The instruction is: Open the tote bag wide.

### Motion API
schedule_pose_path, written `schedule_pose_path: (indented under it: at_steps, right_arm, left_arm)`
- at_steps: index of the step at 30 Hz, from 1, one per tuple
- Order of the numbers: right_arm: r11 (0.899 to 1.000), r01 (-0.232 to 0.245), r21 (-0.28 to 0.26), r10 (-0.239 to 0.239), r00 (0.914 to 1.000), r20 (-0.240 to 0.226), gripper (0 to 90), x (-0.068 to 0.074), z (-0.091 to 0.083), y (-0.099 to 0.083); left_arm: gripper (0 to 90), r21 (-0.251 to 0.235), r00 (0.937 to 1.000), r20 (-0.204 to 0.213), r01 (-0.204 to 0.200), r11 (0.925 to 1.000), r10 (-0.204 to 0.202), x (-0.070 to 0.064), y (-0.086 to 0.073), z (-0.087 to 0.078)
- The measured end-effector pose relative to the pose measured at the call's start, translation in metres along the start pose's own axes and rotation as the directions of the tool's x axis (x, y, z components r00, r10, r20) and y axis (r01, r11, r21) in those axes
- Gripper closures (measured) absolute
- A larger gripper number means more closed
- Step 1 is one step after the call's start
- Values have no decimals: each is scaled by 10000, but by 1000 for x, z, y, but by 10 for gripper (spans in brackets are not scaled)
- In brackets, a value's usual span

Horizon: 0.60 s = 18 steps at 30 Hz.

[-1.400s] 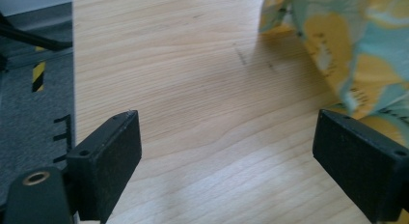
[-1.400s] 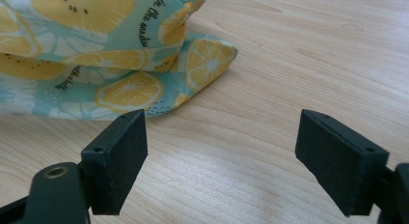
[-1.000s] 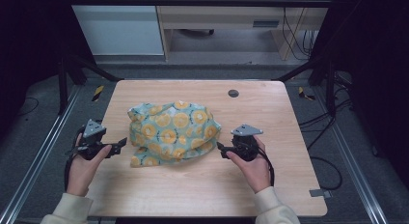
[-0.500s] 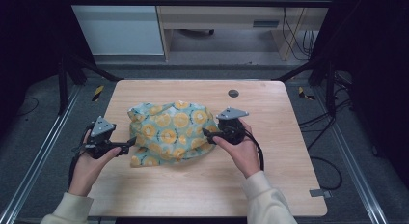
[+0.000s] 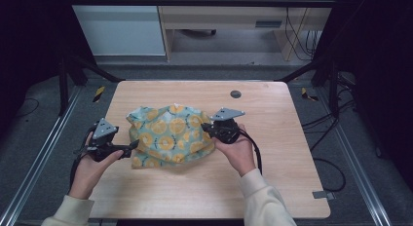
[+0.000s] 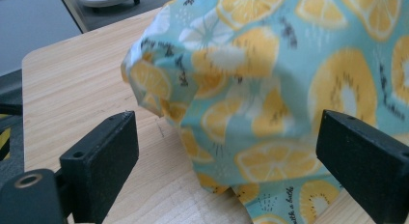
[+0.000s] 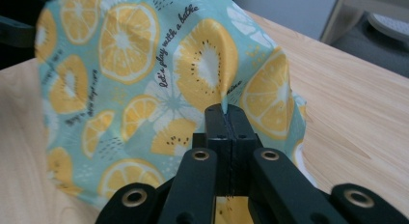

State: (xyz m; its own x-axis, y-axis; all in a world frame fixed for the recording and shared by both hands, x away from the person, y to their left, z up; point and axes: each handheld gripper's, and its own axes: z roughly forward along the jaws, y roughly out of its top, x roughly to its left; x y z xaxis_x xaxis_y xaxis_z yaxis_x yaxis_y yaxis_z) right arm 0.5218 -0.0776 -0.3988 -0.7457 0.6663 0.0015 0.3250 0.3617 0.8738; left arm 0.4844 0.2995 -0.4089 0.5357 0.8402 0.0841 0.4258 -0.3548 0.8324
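Right gripper view, cloth [image 7: 144, 89] pinched in right claw [image 7: 225, 113]

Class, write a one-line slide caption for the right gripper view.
Right gripper, jaws shut, pinches a fold of the lemon-print cloth above the wooden table.

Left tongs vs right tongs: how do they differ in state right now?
The left tongs stand wide open, jaws either side of the cloth edge, nothing pinched; the right tongs are shut on a fold of the cloth, lifting it. In the high view the left tongs sit at the cloth's left side, the right tongs at its right. Both are black and hand-held.
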Motion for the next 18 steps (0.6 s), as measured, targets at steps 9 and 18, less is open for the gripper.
schedule_pose_path:
  at_steps: [9,18]
  right_arm:
    - [9968,612,-506,-625,9977,-255,900,29,-25,-6]
    - [9965,526,-644,-540,9983,-200,900,35,-30,-18]
  left_arm:
    - [81,-177,9975,426,-558,9983,566,-18,13,-12]
    - [81,80,9868,1178,-1132,9935,1115,-39,12,-2]
